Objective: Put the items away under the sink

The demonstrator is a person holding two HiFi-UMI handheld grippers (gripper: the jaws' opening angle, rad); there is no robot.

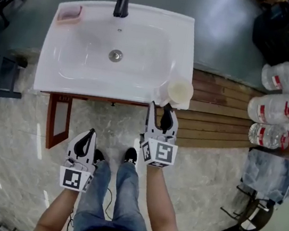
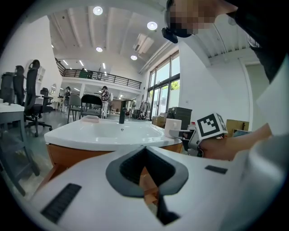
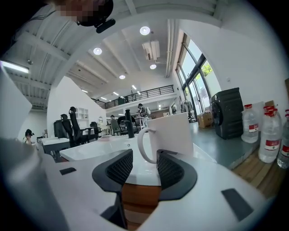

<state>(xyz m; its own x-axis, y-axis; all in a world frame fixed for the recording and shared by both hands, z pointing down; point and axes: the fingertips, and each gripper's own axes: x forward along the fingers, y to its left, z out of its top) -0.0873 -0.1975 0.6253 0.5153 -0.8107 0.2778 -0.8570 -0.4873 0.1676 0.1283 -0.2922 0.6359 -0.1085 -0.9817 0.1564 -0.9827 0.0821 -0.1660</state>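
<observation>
My left gripper [image 1: 90, 132] hangs low, fingers pressed together, with open floor around it. My right gripper [image 3: 141, 164] has its fingers spread. Just beyond them the mug [image 3: 174, 135] stands upright at the sink [image 1: 83, 90] corner edge, with its handle [image 3: 140, 145] facing the gap.

left gripper [image 1: 92, 131]: fingers together, nothing between them, held back close to the body. right gripper [image 1: 161, 108]: fingers apart, reached further forward than the left. Both forearms bare, pointing ahead, roughly parallel, marker cubes up.
</observation>
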